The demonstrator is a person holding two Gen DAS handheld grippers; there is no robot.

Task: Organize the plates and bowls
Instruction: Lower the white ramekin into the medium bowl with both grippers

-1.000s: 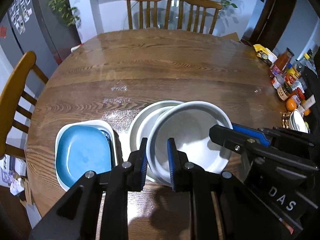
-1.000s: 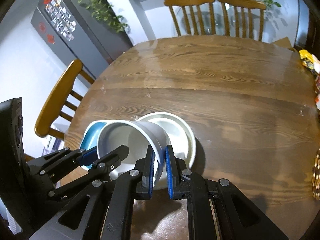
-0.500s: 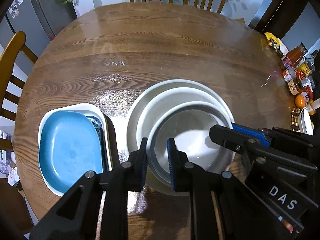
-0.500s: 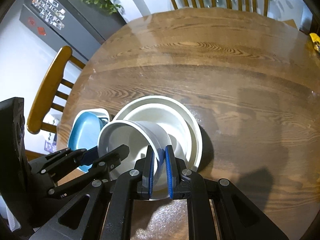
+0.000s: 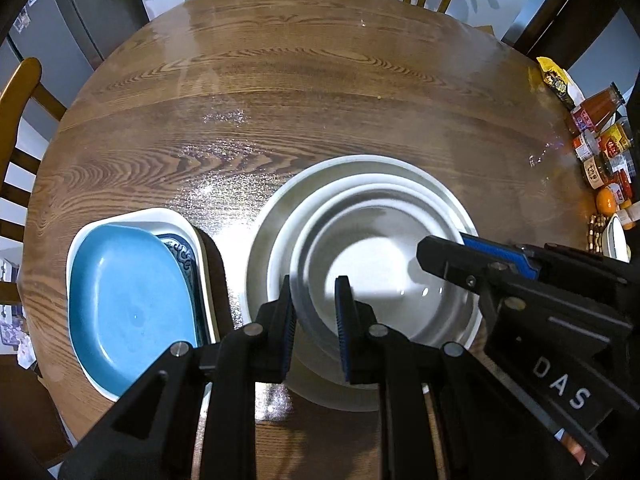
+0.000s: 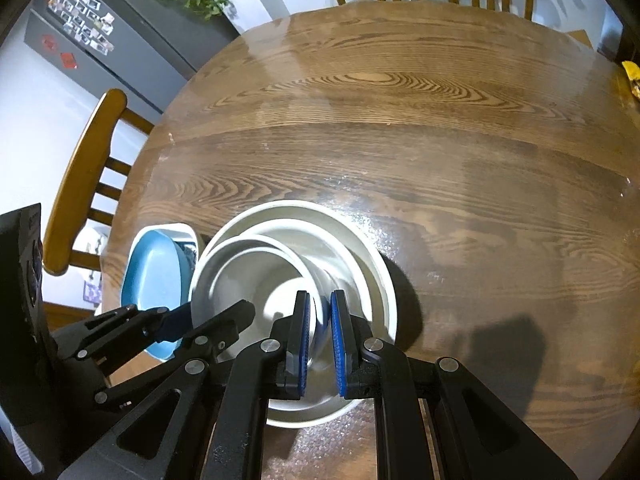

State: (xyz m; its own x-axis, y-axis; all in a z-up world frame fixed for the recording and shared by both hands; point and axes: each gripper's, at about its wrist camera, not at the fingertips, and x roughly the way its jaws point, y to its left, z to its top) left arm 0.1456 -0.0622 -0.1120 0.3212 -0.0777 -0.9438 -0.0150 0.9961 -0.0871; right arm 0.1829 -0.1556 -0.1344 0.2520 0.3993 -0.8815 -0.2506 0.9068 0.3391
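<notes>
White bowl [image 5: 384, 264] sits nested inside the stack of larger white bowls [image 5: 360, 168], near the desk's near edge, about mid-width. Both grippers hold it by the rim. Left gripper [image 5: 315, 316] grasps the near-left rim, blue-padded fingers [image 5: 343, 320] one inside, one outside the wall. Right gripper [image 6: 319, 344] clamps the opposite rim, fingers [image 6: 338, 344] nearly closed with only the thin bowl wall between them. In the left wrist view the right gripper comes in from the right side, its blue pad at the bowl's right rim. In the right wrist view the left gripper shows at lower left, reaching the bowl's left rim. Whether the bowl's base touches the bowl under it: cannot tell, looks seated or nearly so.

Just beside the stack, toward the desk's left edge: a white rectangular dish [image 5: 120, 216] holding a blue plate [image 5: 128, 300], with a blue-and-white patterned plate [image 5: 182, 250] peeking out under it on the stack side. Dish and bowl stack close but apart, dark shadow gap between.

Desk [image 5: 320, 100] is round, dark wood grain, glossy. Right edge: cluster of sauce bottles and jars [image 5: 600, 136], an orange [image 5: 606, 200], yellow snack bag [image 5: 556, 80]. Wooden chairs [image 6: 80, 184] at the left and far edges. Dark fridge [image 6: 88, 32] with magnets beyond the far-left, a plant on top.
</notes>
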